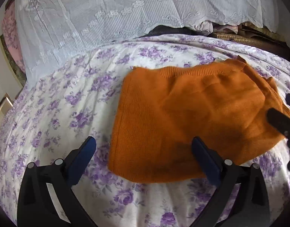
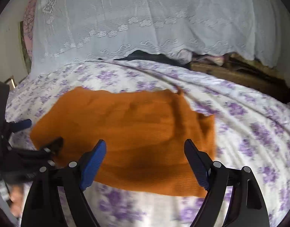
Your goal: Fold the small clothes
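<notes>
Orange knit garment [image 1: 182,113] folded on floral bedsheet [image 1: 59,104], white lace cloth [image 1: 88,19] behind, left gripper [image 1: 145,151] and right gripper [image 2: 145,155] both spread, empty.

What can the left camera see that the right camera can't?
Only the left wrist view shows the ribbed band along the far edge of the orange knitted garment and the left gripper seen from behind, open.

Only the right wrist view shows the garment's right side edge and the right gripper from behind, open.

Both show the garment lying on the white bedsheet with purple flowers and the white lace cloth behind.
</notes>
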{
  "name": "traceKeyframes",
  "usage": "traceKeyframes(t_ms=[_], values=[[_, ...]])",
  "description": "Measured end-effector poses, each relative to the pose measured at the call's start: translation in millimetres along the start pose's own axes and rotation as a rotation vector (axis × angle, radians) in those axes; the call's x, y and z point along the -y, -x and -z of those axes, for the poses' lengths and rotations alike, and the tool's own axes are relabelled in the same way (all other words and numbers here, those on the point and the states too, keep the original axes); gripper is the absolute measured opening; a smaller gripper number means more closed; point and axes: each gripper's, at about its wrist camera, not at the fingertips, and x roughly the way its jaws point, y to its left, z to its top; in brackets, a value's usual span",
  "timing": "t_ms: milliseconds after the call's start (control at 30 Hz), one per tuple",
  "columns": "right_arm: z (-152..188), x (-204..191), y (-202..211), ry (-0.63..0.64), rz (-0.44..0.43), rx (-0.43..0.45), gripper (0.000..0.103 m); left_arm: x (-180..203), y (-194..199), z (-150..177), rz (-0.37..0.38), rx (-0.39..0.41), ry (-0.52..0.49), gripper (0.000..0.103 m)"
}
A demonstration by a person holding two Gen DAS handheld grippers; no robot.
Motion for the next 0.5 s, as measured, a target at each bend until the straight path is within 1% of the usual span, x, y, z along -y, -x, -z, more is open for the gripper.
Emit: traceKeyframes(t_ms=[33,67,100,133,167,233,300,333,400,433,467,500], values=[[-0.4,-6.4,-5.6,0.015,0.007,-0.012,0.085,1.5,-0.6,-0.2,-0.008,0.001,-0.007,0.099],[1.1,-10.8,-11.2,0.032,0.021,-0.032,0.085,2.8,-5.4,-0.4,-0.009,-0.015,-0.013,0.099],[5.6,-16.0,-23.9,0.059,0.046,-0.082,0.086,3.2,-9.9,-0.5,-0.007,-0.034,-0.015,0.099],[10.4,-18.4,-38.0,0.072,0.052,-0.148,0.090,4.0,-16.4,-0.5,-0.002,-0.061,-0.017,0.099],[9.6,-17.1,-42.0,0.062,0.044,-0.167,0.092,4.2,-25.0,-0.6,0.012,-0.096,-0.015,0.099],[9.1,-12.1,-38.8,0.035,0.025,-0.148,0.094,0.9,-29.8,-1.2,0.038,-0.112,0.010,0.099],[9.3,-10.1,-34.9,0.024,0.011,-0.128,0.094,-3.6,-29.3,-1.9,0.063,-0.118,0.026,0.099],[9.2,-4.8,-25.8,-0.004,-0.019,-0.078,0.094,-8.1,-26.0,-3.5,0.080,-0.111,0.044,0.099],[9.7,11.0,-8.1,-0.077,-0.073,0.014,0.094,-28.3,-16.9,-5.8,0.131,-0.074,0.135,0.099],[11.8,23.3,1.4,-0.141,-0.082,0.059,0.094,-38.7,-15.7,-6.3,0.163,-0.070,0.184,0.099],[12.5,35.0,5.4,-0.196,-0.083,0.079,0.094,-53.8,-19.2,-5.6,0.238,-0.090,0.254,0.099],[13.5,48.3,7.2,-0.258,-0.087,0.092,0.094,-60.7,-22.9,-4.8,0.281,-0.108,0.289,0.099]])
